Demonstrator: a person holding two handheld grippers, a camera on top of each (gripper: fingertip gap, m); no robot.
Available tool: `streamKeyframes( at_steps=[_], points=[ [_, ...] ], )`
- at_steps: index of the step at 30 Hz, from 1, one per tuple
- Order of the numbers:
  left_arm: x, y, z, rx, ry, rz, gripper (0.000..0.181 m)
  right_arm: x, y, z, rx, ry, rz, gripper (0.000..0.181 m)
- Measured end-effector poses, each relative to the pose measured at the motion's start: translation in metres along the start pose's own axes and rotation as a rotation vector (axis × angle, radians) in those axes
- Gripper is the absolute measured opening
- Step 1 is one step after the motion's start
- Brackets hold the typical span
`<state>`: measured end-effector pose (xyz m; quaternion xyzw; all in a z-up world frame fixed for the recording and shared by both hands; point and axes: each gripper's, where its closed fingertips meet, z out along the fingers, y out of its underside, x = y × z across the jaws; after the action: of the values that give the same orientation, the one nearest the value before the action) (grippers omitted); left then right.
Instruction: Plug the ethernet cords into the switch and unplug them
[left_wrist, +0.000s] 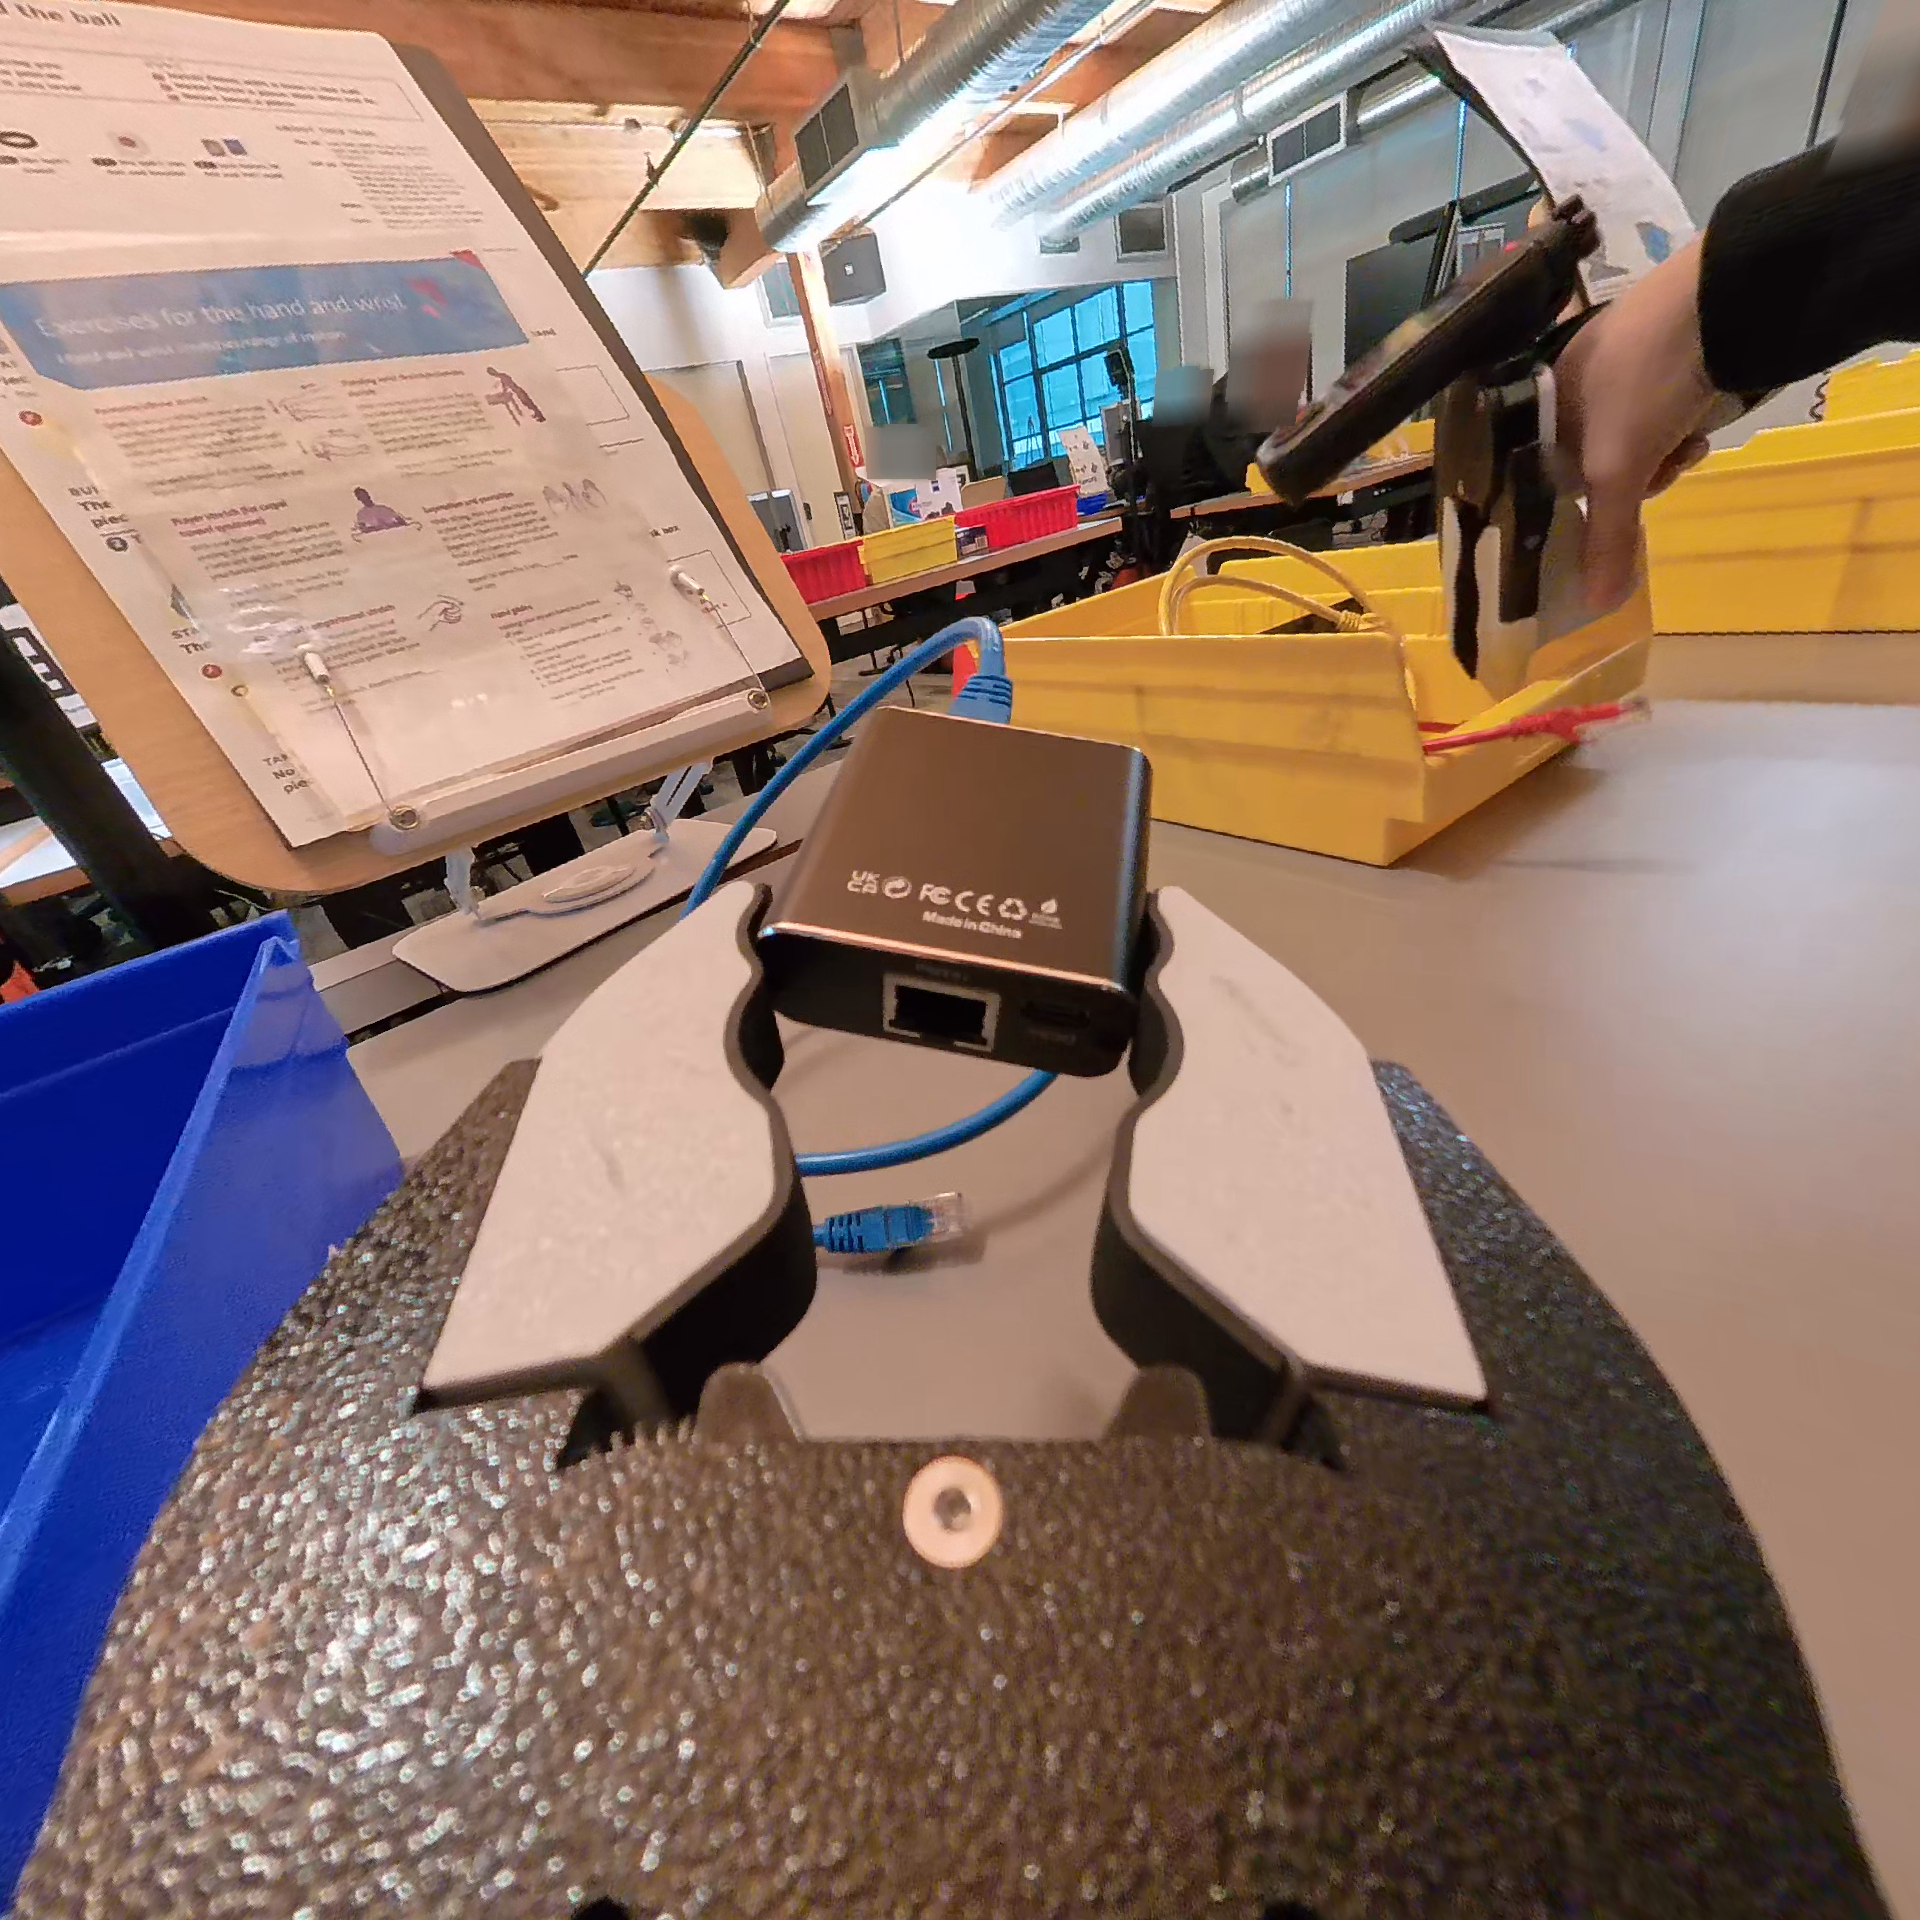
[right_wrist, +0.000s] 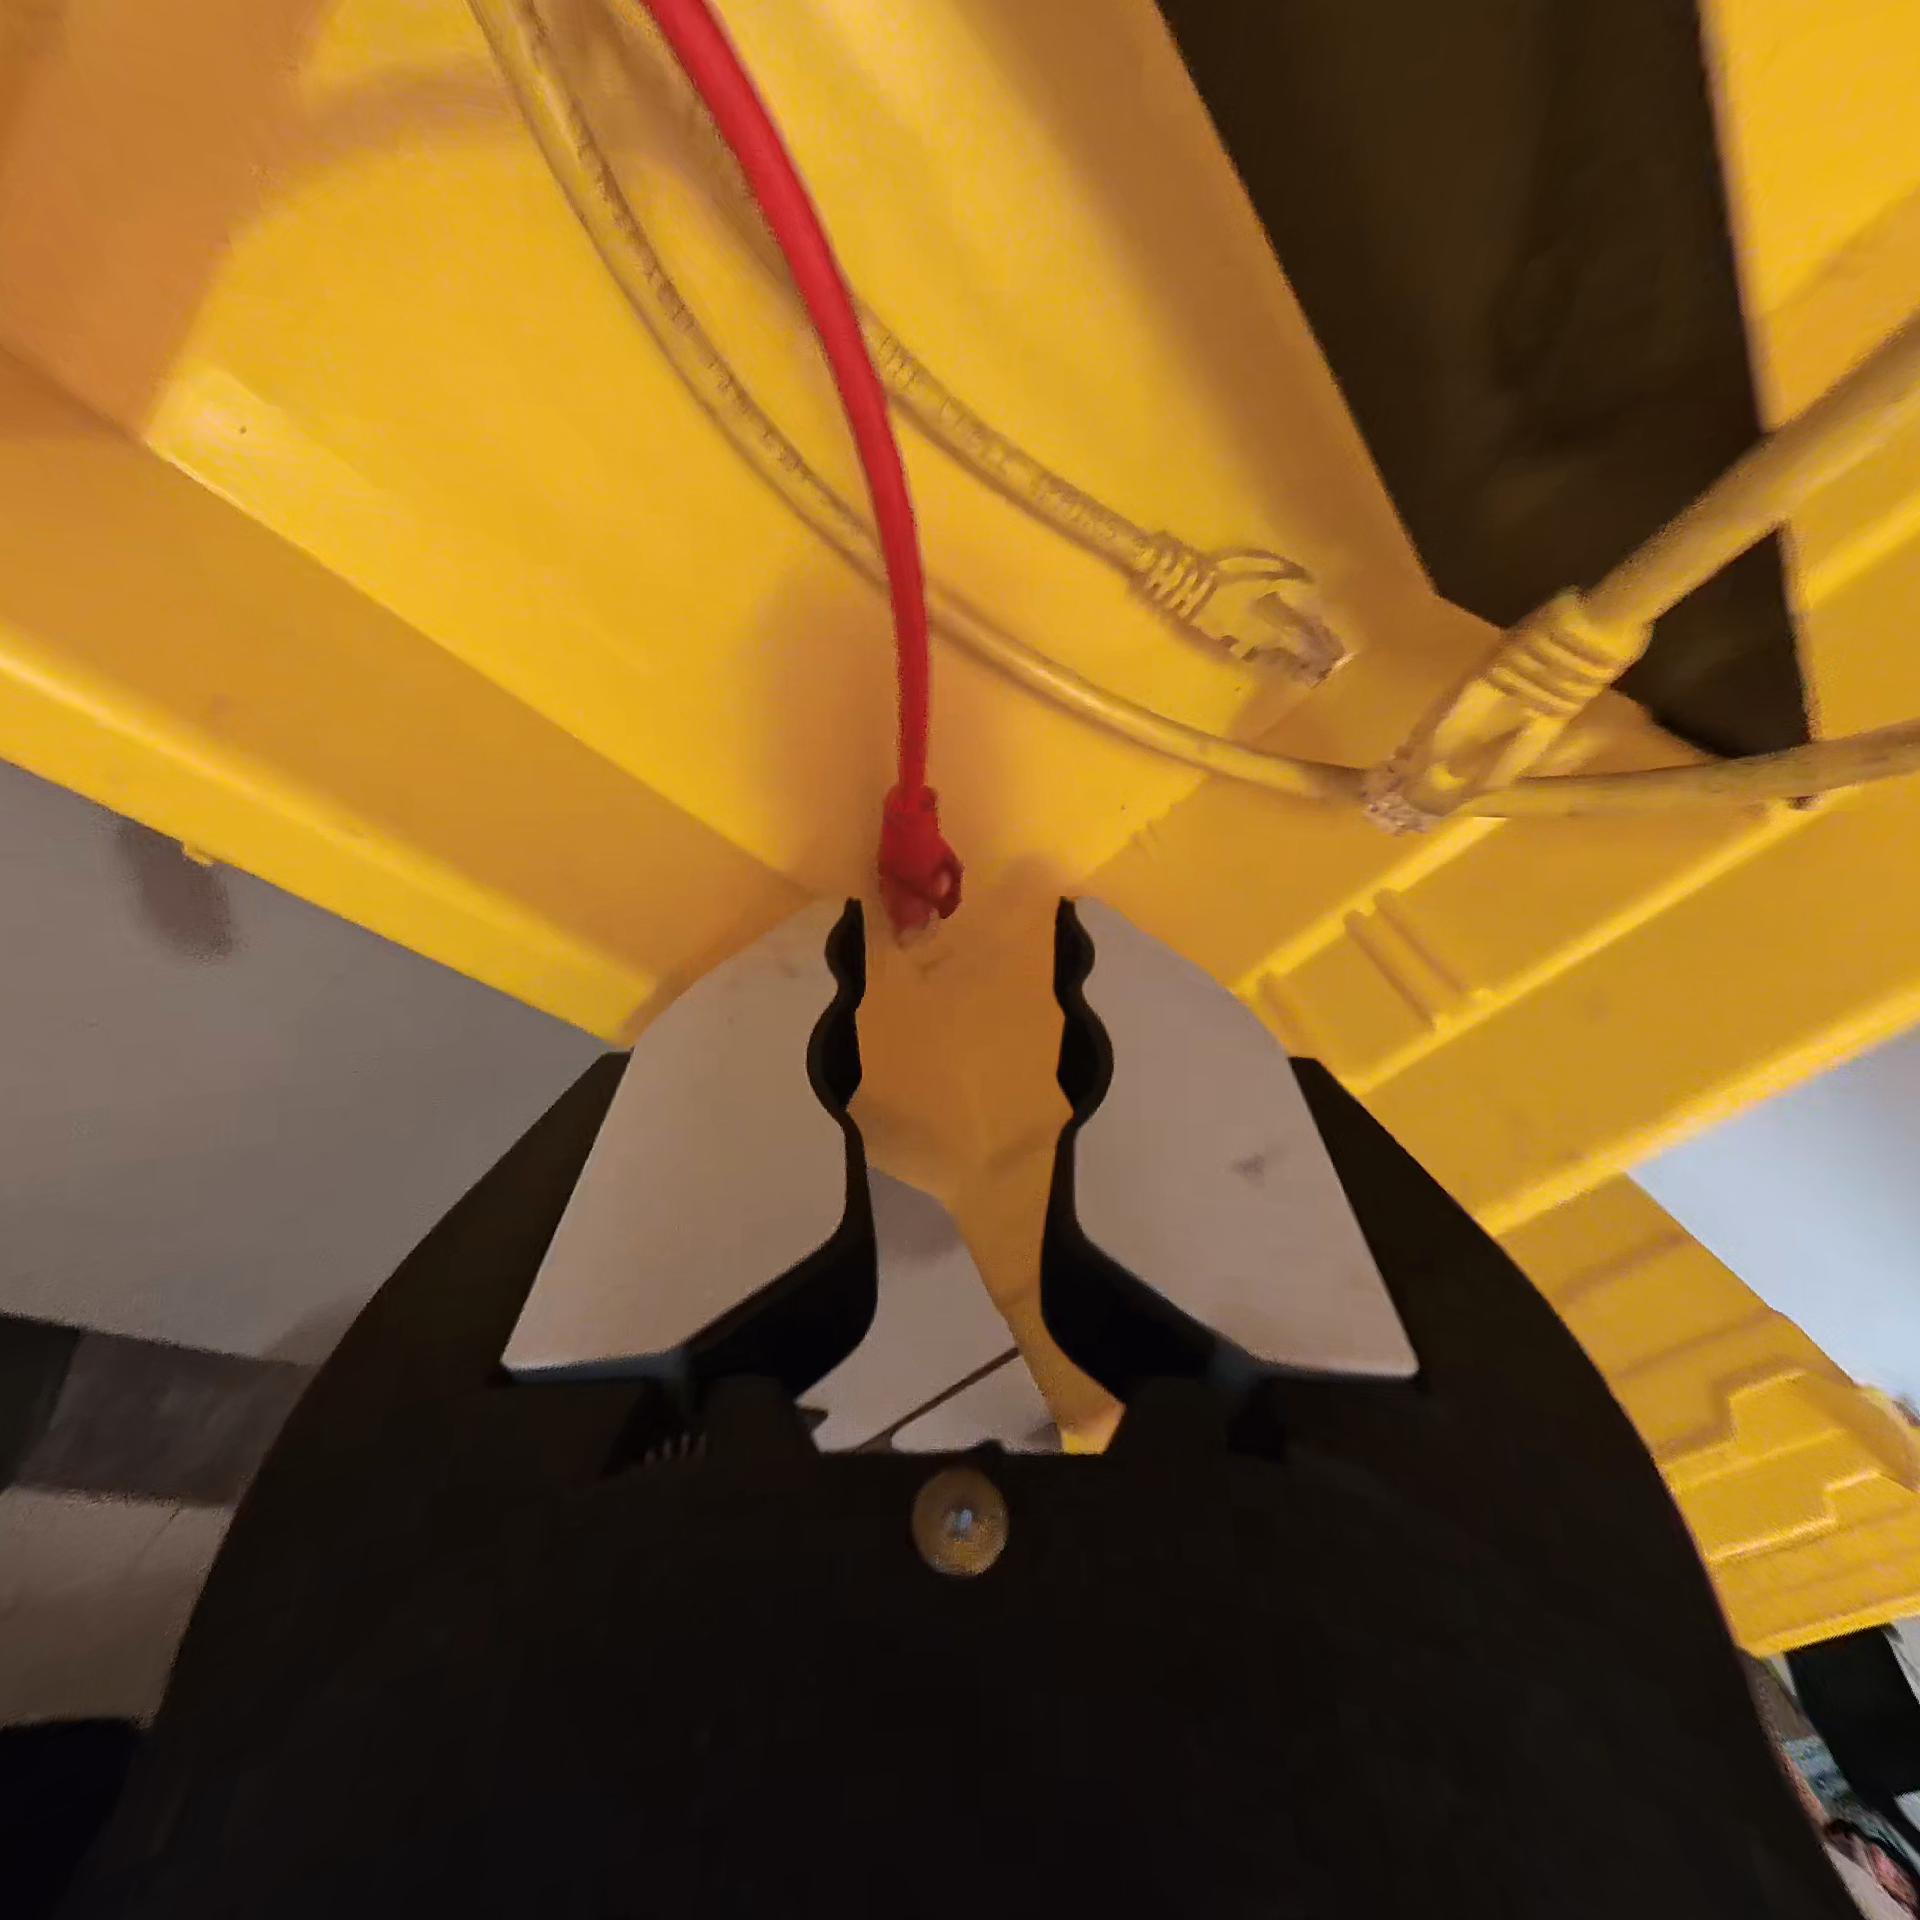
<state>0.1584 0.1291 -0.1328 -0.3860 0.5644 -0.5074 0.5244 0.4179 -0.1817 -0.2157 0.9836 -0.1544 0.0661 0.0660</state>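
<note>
While the left claw pinches the black switch clear of the bench, a blue cord trails beneath and could snag. In the right wrist view, the right claw gapes empty around the red plug at the yellow bin's lip; crowded there, it may slip.

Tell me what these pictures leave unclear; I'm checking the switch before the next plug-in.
- Switch far ports, left wrist view: its own body hides them, so whether the blue cord is seated is unclear.
- Red cord, right wrist view: far end cut off by top edge.
</note>
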Motion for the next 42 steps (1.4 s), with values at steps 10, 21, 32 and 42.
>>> streamKeyframes(
  at_steps=[10,21,32,42],
  points=[
    [0.003,0.001,0.001,-0.004,0.013,-0.005,0.065,-0.010,-0.036,-0.025,0.130,0.162,-0.186,0.040],
    [0.004,0.001,0.000,0.002,0.020,-0.009,0.065,-0.006,-0.061,-0.001,0.260,0.163,-0.208,0.005],
    [0.005,0.002,0.001,-0.001,0.028,-0.020,0.065,0.068,-0.043,-0.092,0.462,0.353,0.208,0.005],
    [0.005,0.001,0.001,0.001,0.031,-0.018,0.065,0.030,-0.048,-0.030,0.369,0.338,0.148,0.043]
  ],
)
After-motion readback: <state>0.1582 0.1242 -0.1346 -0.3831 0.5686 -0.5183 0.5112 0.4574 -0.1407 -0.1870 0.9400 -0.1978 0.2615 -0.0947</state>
